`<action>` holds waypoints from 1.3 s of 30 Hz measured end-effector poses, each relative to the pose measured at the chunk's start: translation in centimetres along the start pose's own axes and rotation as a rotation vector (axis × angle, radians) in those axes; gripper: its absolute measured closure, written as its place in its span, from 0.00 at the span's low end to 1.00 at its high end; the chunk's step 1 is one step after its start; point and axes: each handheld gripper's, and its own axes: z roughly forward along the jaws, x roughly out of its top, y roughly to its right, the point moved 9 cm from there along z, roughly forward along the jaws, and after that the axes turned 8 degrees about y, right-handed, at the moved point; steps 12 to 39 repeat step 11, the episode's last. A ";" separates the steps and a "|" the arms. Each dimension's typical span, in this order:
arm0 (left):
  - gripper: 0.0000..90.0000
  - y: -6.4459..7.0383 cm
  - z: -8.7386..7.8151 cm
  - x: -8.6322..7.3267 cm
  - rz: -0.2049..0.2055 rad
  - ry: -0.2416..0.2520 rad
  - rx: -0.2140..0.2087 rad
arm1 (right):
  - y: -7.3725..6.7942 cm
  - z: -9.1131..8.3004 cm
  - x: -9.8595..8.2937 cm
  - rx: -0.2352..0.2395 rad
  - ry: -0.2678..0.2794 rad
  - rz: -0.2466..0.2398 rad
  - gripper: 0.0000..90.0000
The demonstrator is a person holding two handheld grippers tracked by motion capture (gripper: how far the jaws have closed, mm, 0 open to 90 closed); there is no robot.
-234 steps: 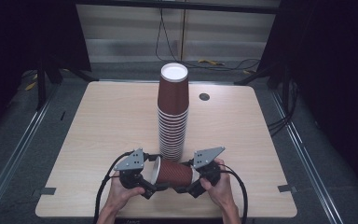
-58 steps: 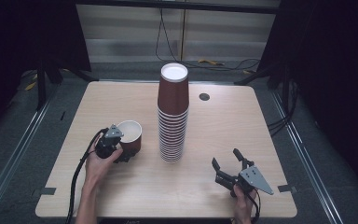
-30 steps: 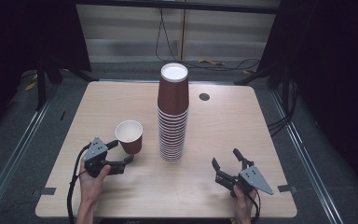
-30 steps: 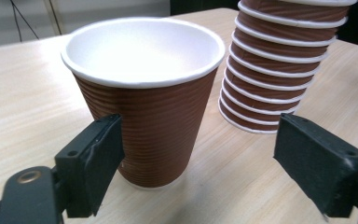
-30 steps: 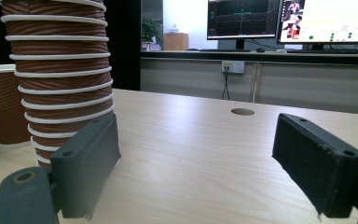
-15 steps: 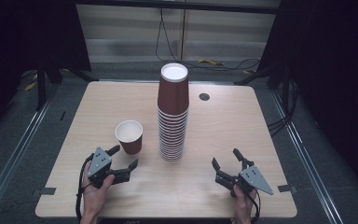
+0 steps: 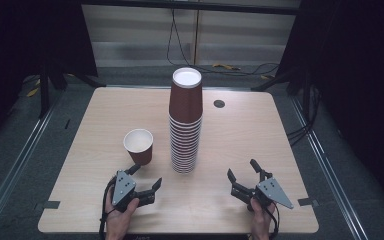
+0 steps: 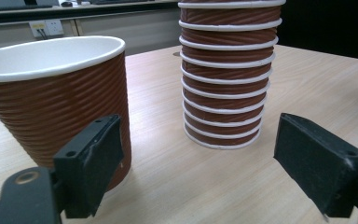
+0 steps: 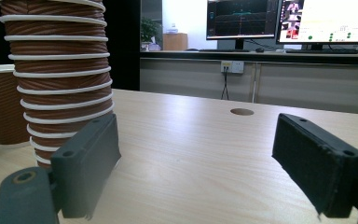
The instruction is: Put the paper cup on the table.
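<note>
A tall stack of upside-down brown ribbed paper cups (image 7: pixel 185 125) stands mid-table; its lower rims show in the left gripper view (image 8: pixel 226 79) and the right gripper view (image 9: pixel 60 70). One single cup (image 7: pixel 138 145) stands upright to the stack's left, large at the left in the left gripper view (image 8: pixel 56 100). My left gripper (image 7: pixel 145 178) rests open on the table just in front of that cup, holding nothing. My right gripper (image 7: pixel 244 172) lies open near the front right edge, empty, pointing toward the stack.
The wooden table (image 7: pixel 260 135) has a round cable hole (image 7: pixel 219 103) at the back right. Monitors (image 9: pixel 289 18) and a desk stand beyond the table in the right gripper view. Dark floor and rails surround the table.
My left gripper let go of the single cup, left it upright beside the stack, and drew back toward the front edge. The right gripper has stayed put.
</note>
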 end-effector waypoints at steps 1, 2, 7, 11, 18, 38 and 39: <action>0.17 0.0 0.0 -0.3 -0.001 -0.008 0.003 | 0.0 0.0 0.0 0.000 0.000 0.000 0.16; 0.17 -0.1 0.0 -0.4 0.003 -0.009 0.017 | 0.0 0.0 0.0 0.000 0.000 0.000 0.16; 0.17 0.0 -0.5 -0.1 -0.005 0.035 0.023 | 0.0 0.1 0.0 0.006 -0.004 0.001 0.16; 0.17 -0.2 -0.8 0.1 -0.046 0.074 -0.019 | -0.1 0.2 -0.2 0.015 -0.024 0.003 0.16; 0.17 -0.2 -0.8 0.1 -0.046 0.074 -0.019 | -0.1 0.2 -0.2 0.015 -0.024 0.003 0.16; 0.17 -0.2 -0.8 0.1 -0.046 0.074 -0.019 | -0.1 0.2 -0.2 0.015 -0.024 0.003 0.16; 0.17 -0.2 -0.8 0.1 -0.046 0.074 -0.019 | -0.1 0.2 -0.2 0.015 -0.024 0.003 0.16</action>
